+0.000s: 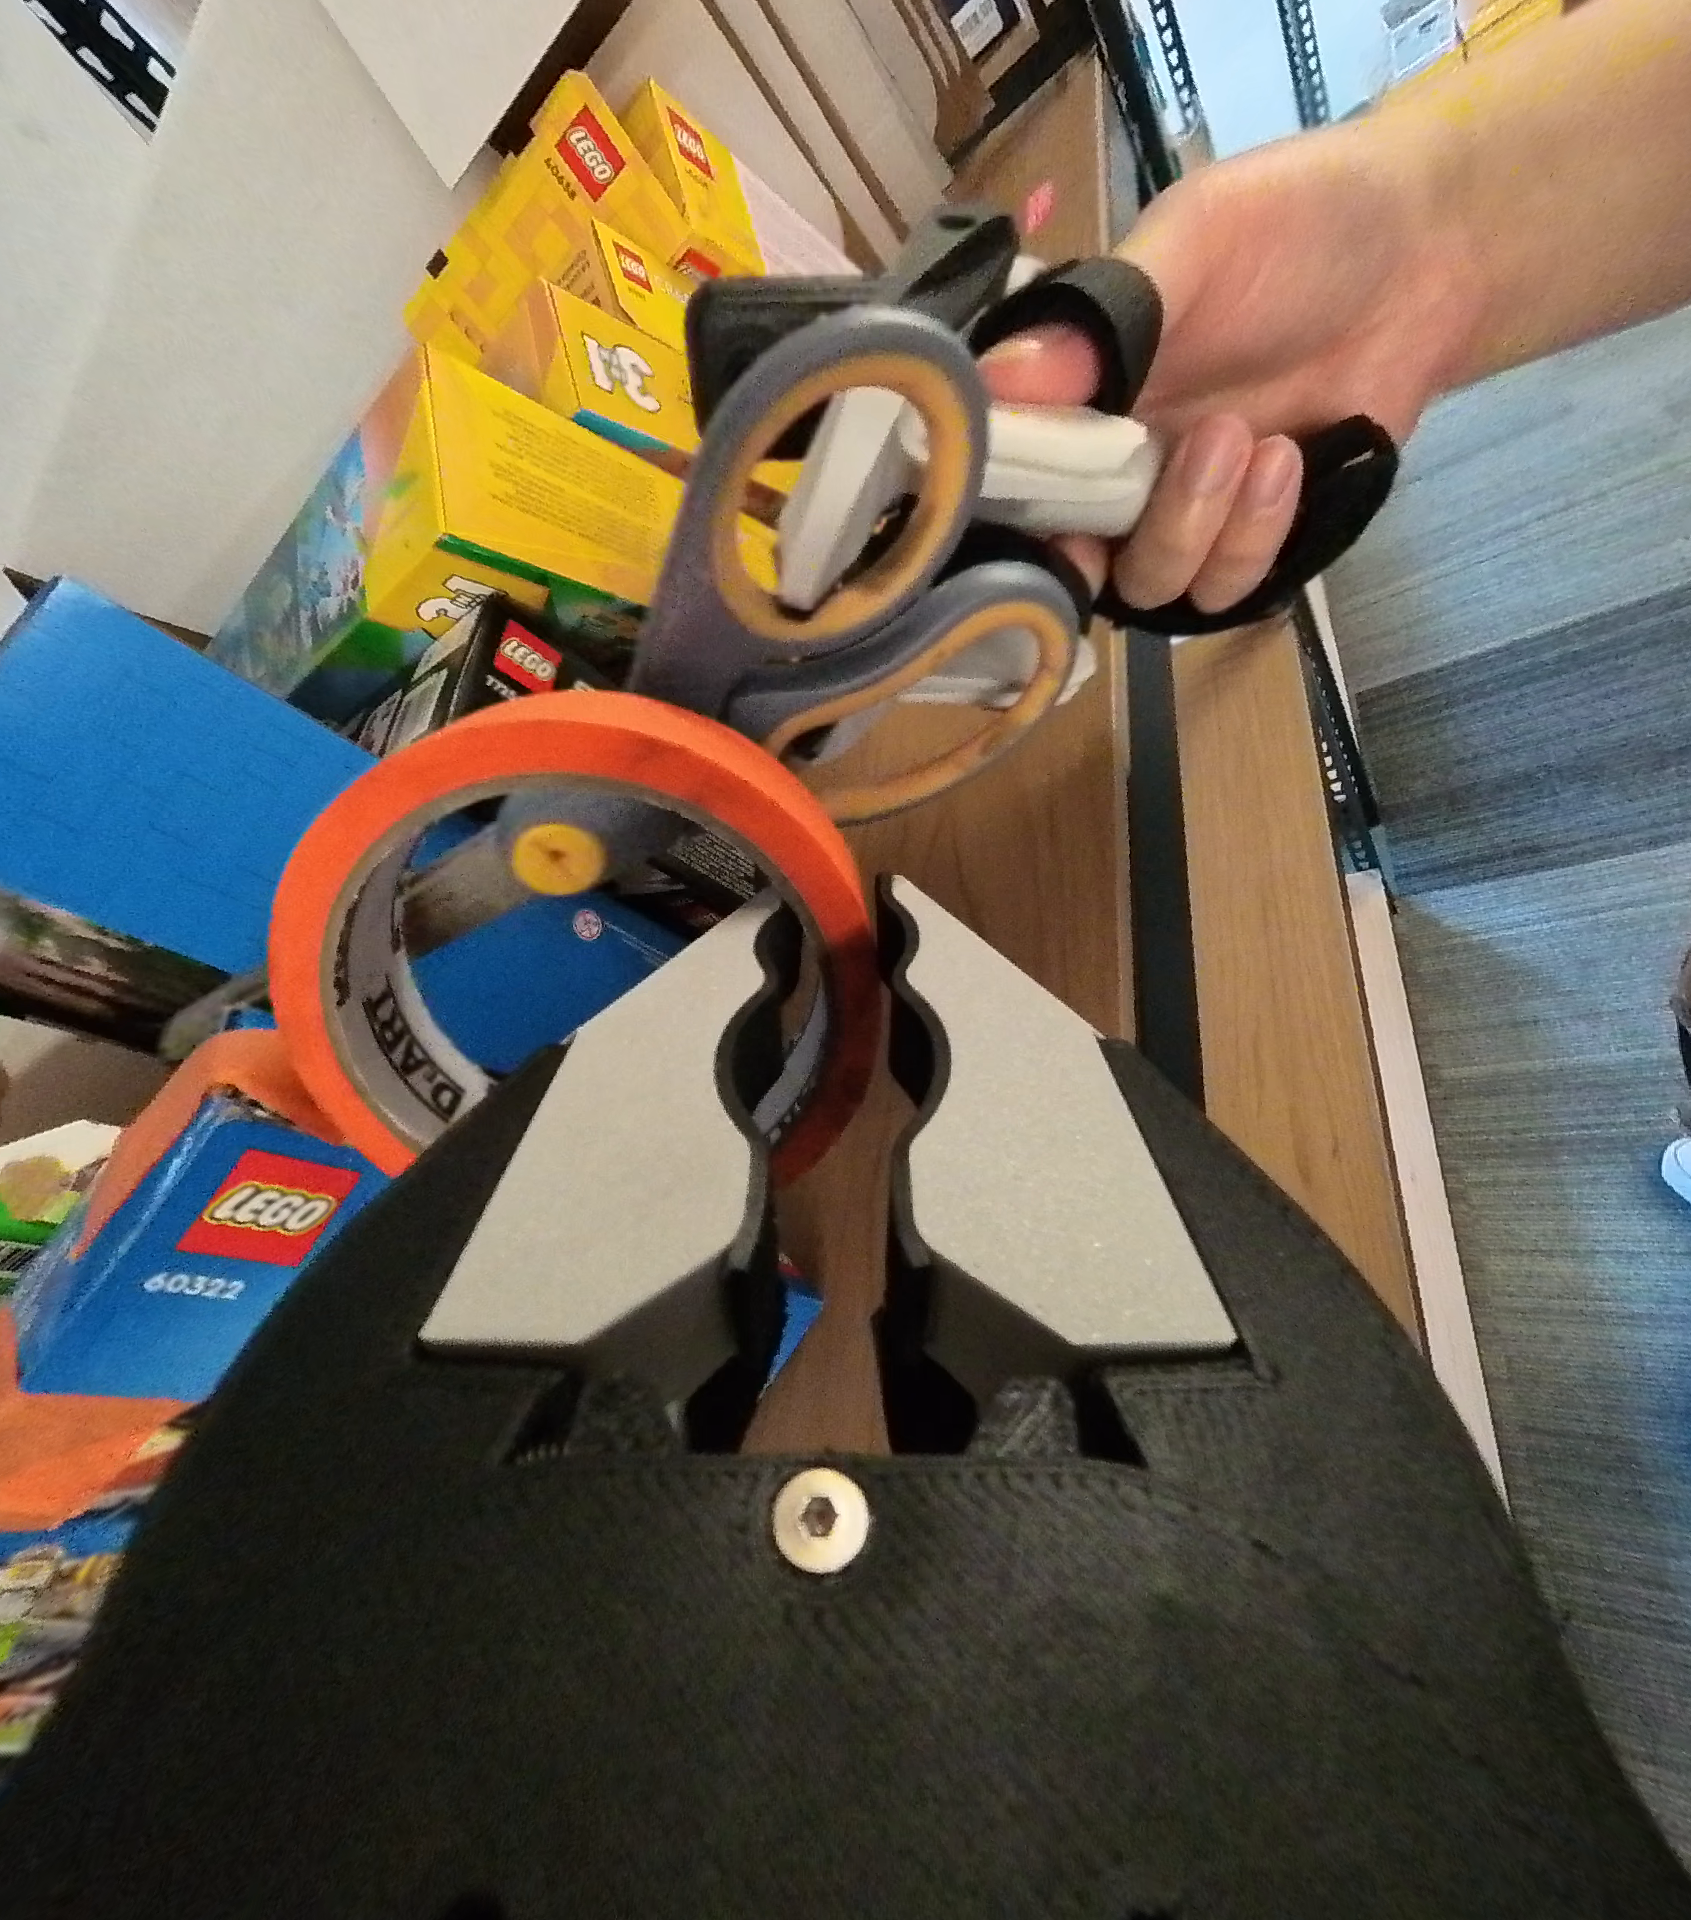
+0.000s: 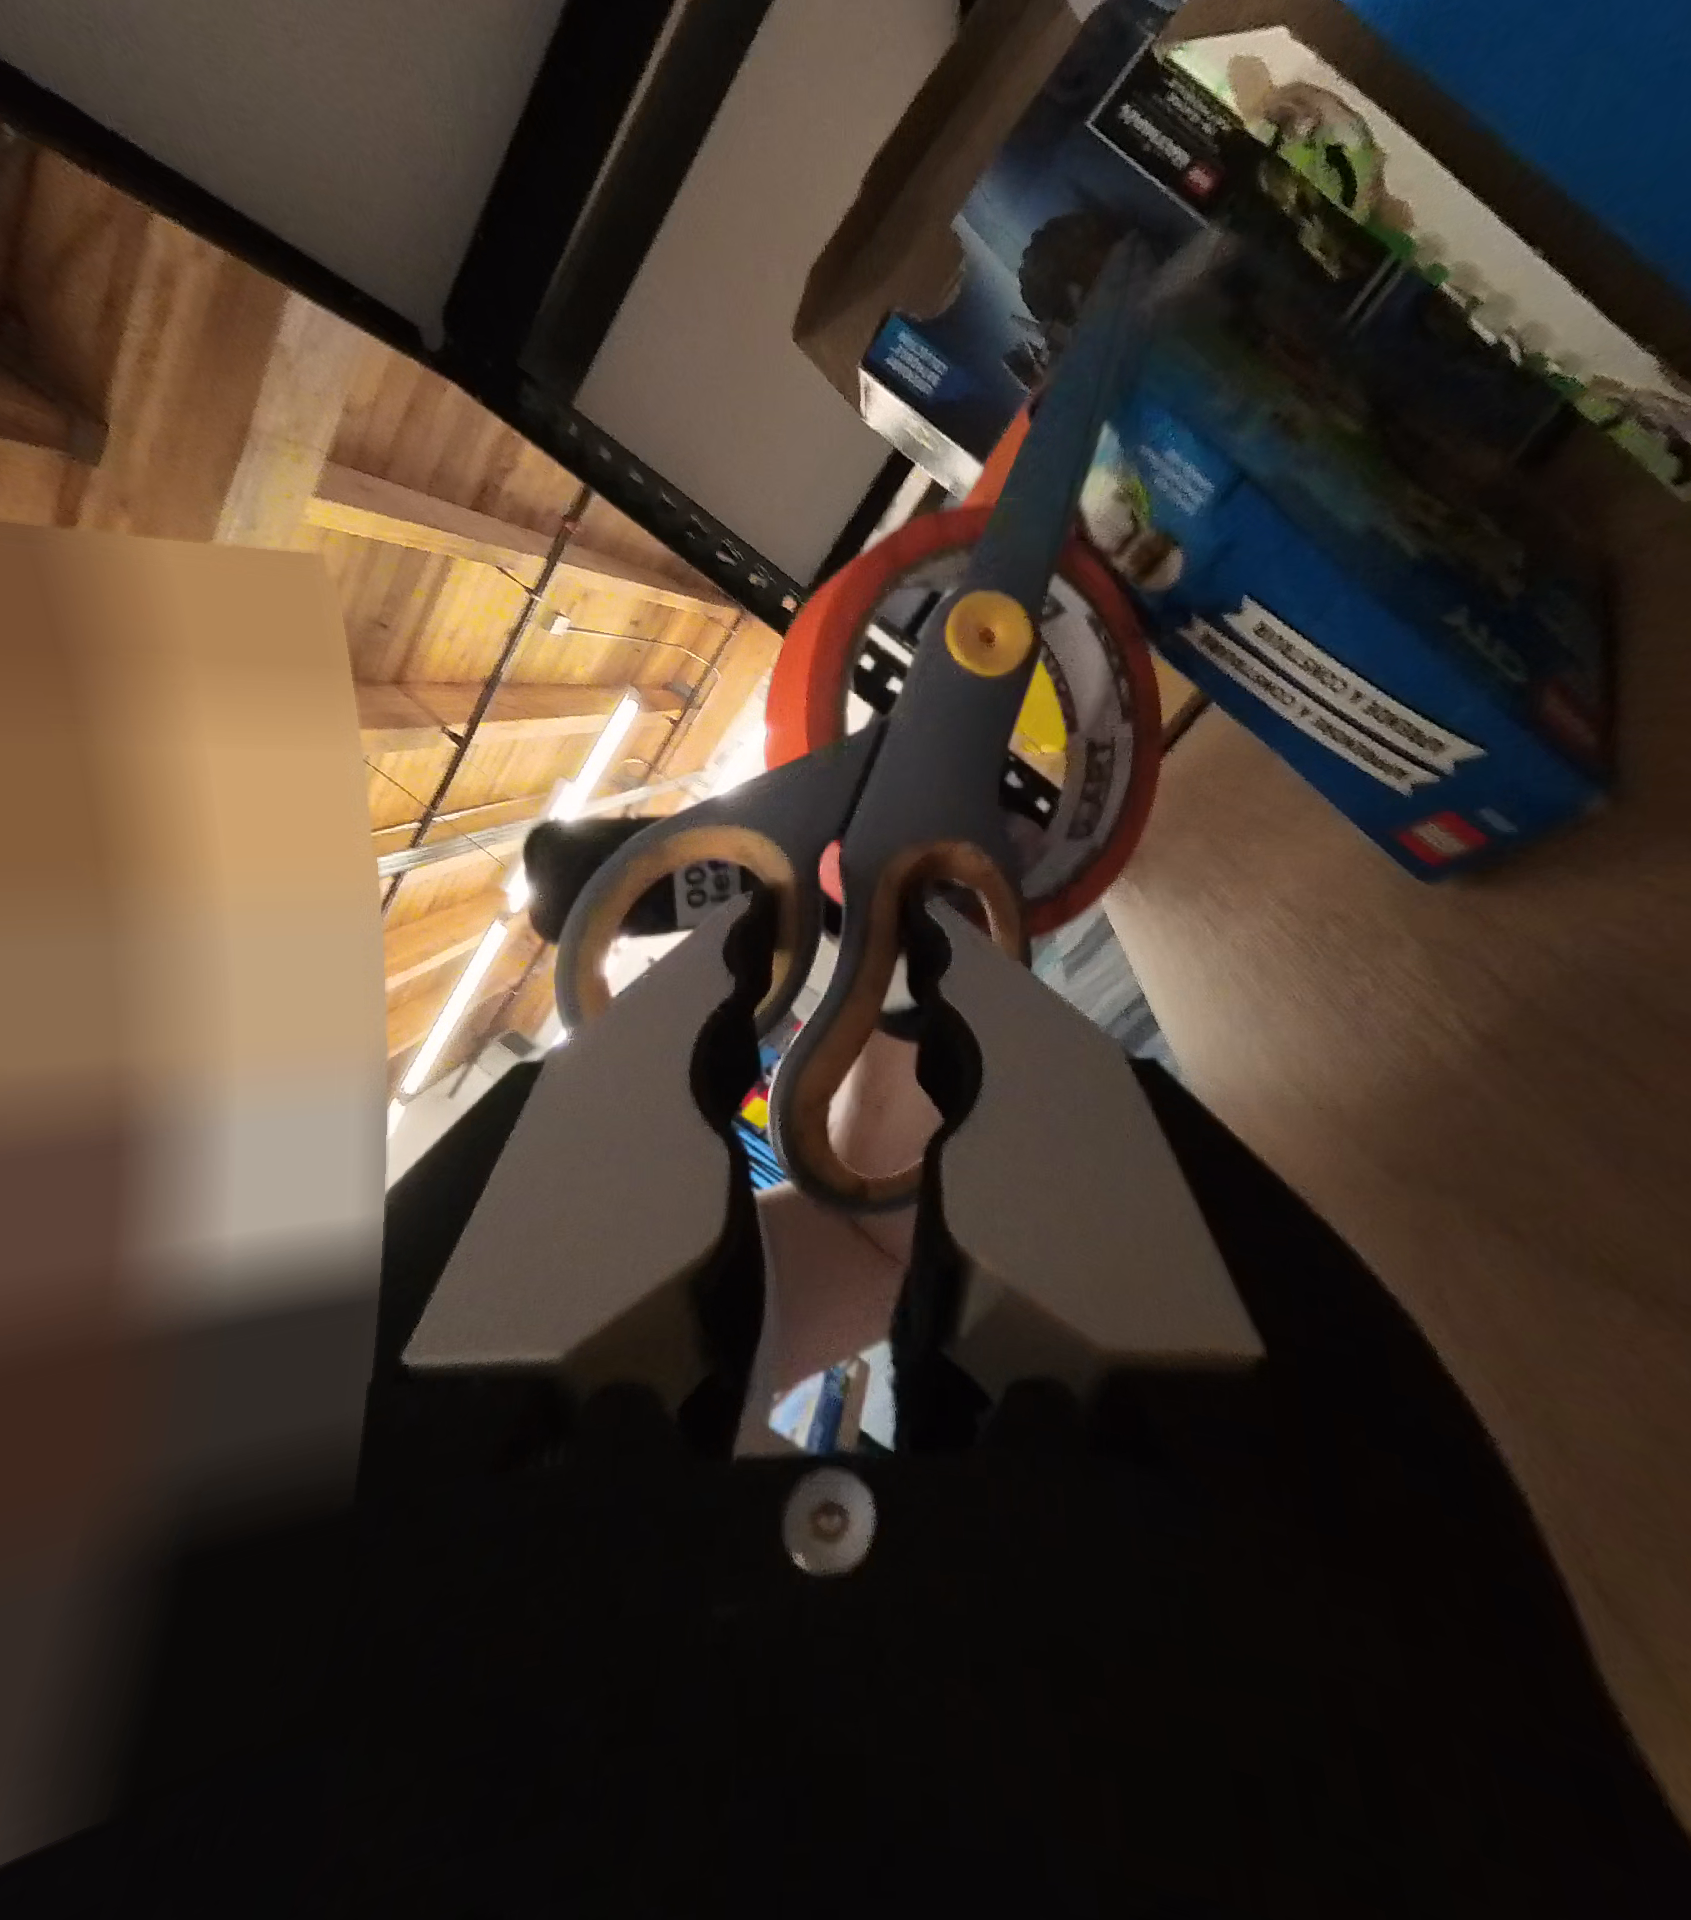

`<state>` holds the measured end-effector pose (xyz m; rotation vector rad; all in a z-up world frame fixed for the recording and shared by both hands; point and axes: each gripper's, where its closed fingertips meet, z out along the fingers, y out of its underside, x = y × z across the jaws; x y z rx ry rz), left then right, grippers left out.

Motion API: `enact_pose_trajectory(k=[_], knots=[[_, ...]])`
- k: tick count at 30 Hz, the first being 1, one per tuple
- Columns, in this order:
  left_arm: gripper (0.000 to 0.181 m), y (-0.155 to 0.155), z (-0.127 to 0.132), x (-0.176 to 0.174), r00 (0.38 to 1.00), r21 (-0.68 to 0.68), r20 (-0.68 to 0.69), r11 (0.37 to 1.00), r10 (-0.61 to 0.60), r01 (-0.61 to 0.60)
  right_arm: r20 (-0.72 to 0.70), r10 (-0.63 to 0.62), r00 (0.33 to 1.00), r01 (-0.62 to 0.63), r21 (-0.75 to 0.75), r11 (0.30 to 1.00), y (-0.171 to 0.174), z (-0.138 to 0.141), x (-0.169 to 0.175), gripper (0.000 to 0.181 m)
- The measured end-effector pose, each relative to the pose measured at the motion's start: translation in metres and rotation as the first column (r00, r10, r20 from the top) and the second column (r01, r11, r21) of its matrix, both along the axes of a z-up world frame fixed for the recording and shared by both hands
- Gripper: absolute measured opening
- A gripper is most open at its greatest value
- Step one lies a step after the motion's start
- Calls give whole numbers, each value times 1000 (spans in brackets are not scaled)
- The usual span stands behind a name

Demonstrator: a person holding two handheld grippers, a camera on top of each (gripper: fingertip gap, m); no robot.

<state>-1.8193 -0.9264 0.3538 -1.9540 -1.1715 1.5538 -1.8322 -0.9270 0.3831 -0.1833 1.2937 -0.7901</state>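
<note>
Left wrist view shows the left gripper [image 1: 825, 914] clamped on the rim of an orange tape roll [image 1: 550, 904], held up above blue toy-set boxes [image 1: 228, 1257] and yellow ones [image 1: 529, 468]. Through the roll's hole pass grey-and-yellow scissors [image 1: 820, 582]. The right gripper [image 2: 846, 914] has a finger in each handle loop, fingers slightly parted, carrying the scissors [image 2: 934, 790], a person's hand [image 1: 1267, 343] working it.
</note>
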Motion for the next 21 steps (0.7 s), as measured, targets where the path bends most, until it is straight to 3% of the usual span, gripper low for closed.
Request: enact_pose_trajectory(k=[8,15,21], knots=[[12,-4,4,-3,1000,-8,10,1000,9,-9,58,46,997,-44,-21,999,-18,3,19,22],[12,-13,9,-4,999,1,2,999,43,-43,217,70,974,-70,-9,998,-21,11,18,35],[12,-16,11,-7,999,4,-20,999,47,-47,376,77,923,-119,92,989,-26,8,6,30]])
